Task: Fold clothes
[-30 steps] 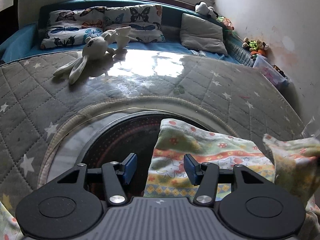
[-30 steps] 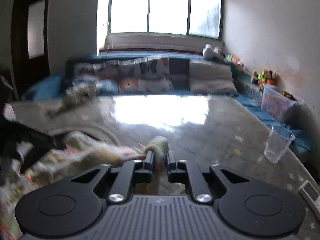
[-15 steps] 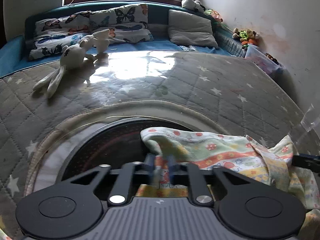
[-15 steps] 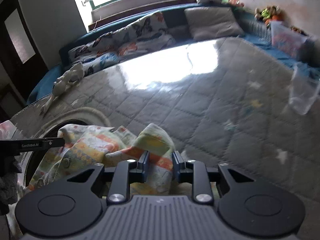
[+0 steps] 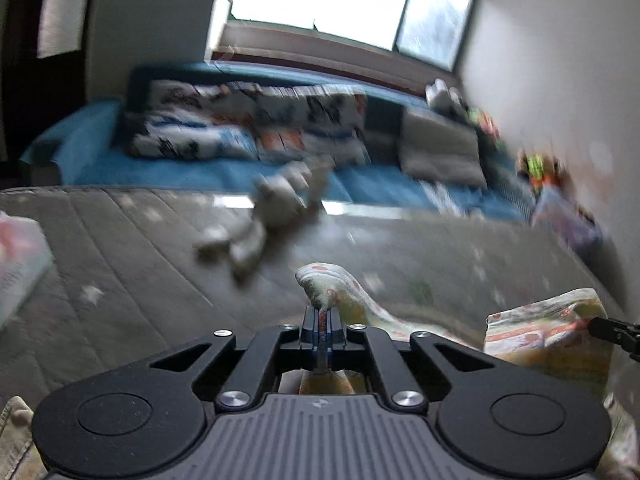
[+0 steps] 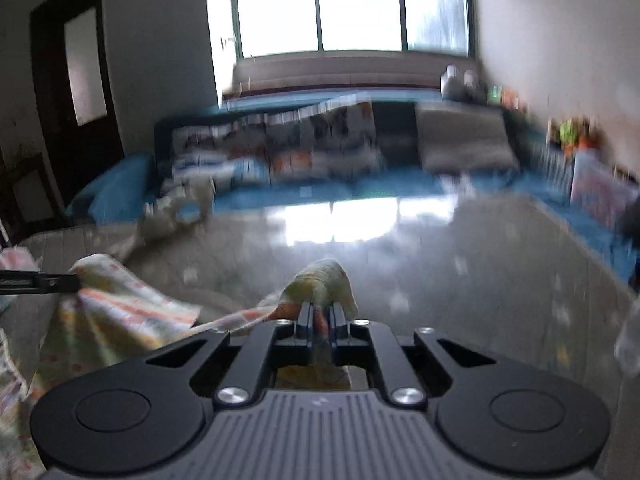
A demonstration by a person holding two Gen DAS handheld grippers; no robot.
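Far left of the left wrist view: a pale, blurred bundle (image 5: 18, 256) at the frame edge, too smeared to identify. Left of centre, on the grey quilted surface (image 5: 120, 248), a white plush toy (image 5: 260, 220), well apart from the work. At centre, the left gripper (image 5: 321, 322), jaws pressed nearly together on a thin pinch of the patterned garment (image 5: 548, 340), a rounded tuft poking up just past the tips. At the right edge, more of that cloth, pinned by a black finger of the other tool.

Far left of the right wrist view: the left tool's dark finger entering sideways, clamped on one corner of the cloth. From there, fabric sagging down and across toward centre, slack and creased rather than taut. At centre, the right gripper (image 6: 322, 316), jaws narrowed onto a thicker wad of the same garment. Upper right of that view: blurred cushions and toys.

Likely reason for the two-corner hold: lifting and spreading the piece clear of the surface before laying it flat for a fold.

Cloth itself: soft, pale yellow-green with orange and red stripes and small prints, thin, drooping freely.
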